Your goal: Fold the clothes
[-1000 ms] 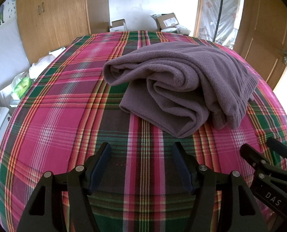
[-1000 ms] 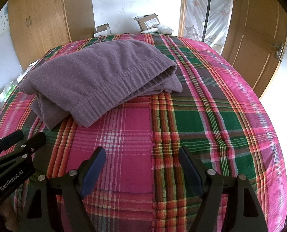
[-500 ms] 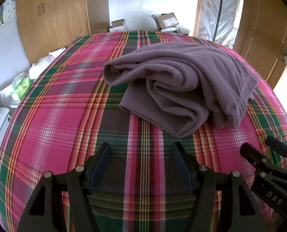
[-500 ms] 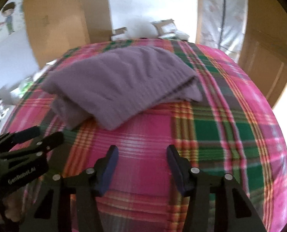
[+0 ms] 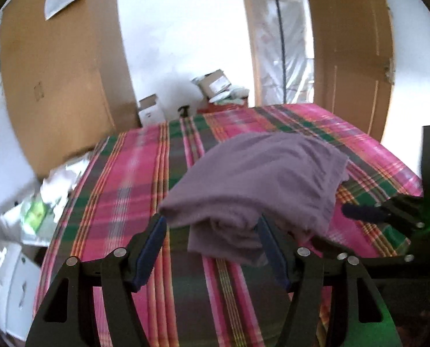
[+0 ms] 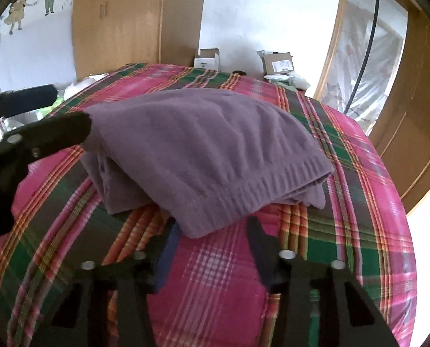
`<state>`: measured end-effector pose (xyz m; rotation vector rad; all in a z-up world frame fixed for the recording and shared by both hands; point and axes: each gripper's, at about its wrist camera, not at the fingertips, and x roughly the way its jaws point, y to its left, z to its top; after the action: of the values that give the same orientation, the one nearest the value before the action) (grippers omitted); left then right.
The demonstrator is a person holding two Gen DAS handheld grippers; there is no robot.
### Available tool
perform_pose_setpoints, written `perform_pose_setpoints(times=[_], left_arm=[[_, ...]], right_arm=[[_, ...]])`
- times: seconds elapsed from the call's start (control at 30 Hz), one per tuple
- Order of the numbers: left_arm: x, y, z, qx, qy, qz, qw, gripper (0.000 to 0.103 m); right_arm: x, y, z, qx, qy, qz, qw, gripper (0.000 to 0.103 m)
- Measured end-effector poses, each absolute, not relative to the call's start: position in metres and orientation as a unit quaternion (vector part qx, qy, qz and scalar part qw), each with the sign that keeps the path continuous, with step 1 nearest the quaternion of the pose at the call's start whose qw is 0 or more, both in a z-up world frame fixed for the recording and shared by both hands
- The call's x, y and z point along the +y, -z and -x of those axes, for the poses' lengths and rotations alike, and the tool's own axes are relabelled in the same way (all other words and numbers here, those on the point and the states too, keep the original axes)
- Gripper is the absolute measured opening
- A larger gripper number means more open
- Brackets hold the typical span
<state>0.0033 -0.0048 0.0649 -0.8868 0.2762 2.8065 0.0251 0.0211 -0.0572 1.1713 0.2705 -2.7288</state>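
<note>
Your garment (image 5: pixel 258 185), a purple fleece piece, lies bunched in a rough fold on the plaid bedspread (image 5: pixel 122 190), about the middle of the bed.

From your left wrist you see the left gripper (image 5: pixel 212 231) with its jaws wide apart. The near folded edge of the garment sits in the gap between them, but neither pad presses on it. This view shows the layered, rumpled side of the bundle. At the right edge it also catches the right gripper (image 5: pixel 359 211) side on, its dark finger low over the bedspread beside the garment, with a green glow on the housing behind it.

From your right wrist you see what the other view hides: the ribbed hem of the garment (image 6: pixel 203 156), running along its near and right side. The right gripper (image 6: pixel 212 228) has just been closing, and its jaws now stand partly apart. The hem corner lies just at the fingertips; the fingers are blurred, and no pad visibly pinches cloth. The left gripper (image 6: pixel 67 112) enters here from the left, one finger against the garment's far-left edge.

Only this view shows the cartoon wall stickers (image 6: pixel 32 0).
</note>
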Motion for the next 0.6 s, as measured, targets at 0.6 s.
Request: perform_pose_setpoints(times=[0.6], left_arm=[[0.009,-0.084,0.021,0.147,-0.932,0.257,0.208,0.068]], right_arm=[[0.043,-0.015,0.01,0.042,0.95,-0.298,0.085,0.002]])
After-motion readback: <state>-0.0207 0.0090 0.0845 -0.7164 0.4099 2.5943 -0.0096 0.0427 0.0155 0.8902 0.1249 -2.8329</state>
